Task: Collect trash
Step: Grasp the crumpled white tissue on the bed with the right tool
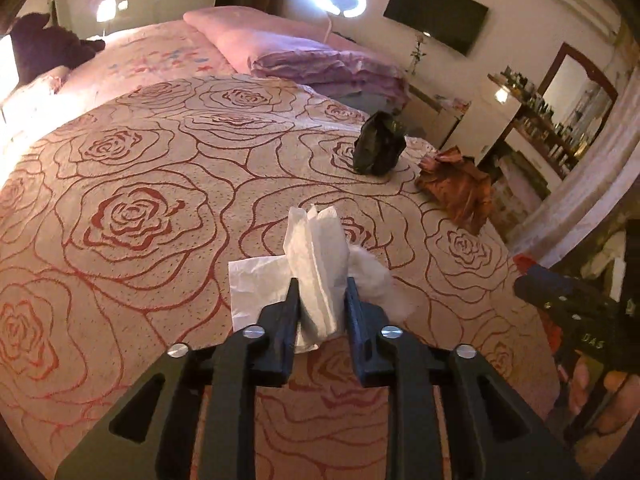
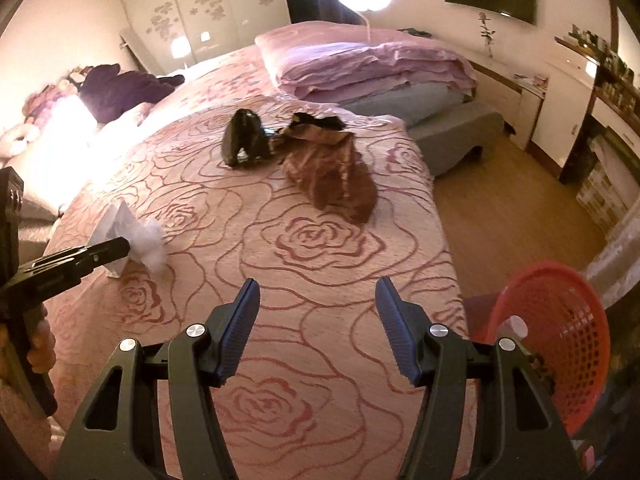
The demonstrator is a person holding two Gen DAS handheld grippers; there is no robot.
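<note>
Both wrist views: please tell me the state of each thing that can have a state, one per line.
left hand-held gripper: shut on the white tissue
right hand-held gripper: open, holds nothing
white tissue: crumpled, pinched between the fingers
black bag: crumpled, lying on the bed
brown wrapper: crumpled, lying beside the black bag
red basket: beside the bed, tilted in the view

Left gripper (image 1: 320, 284) — fingers pinched nearly together, pointing toward 12 o'clock. Right gripper (image 2: 318, 286) — fingers spread wide apart, level, also aimed at 12 o'clock.
</note>
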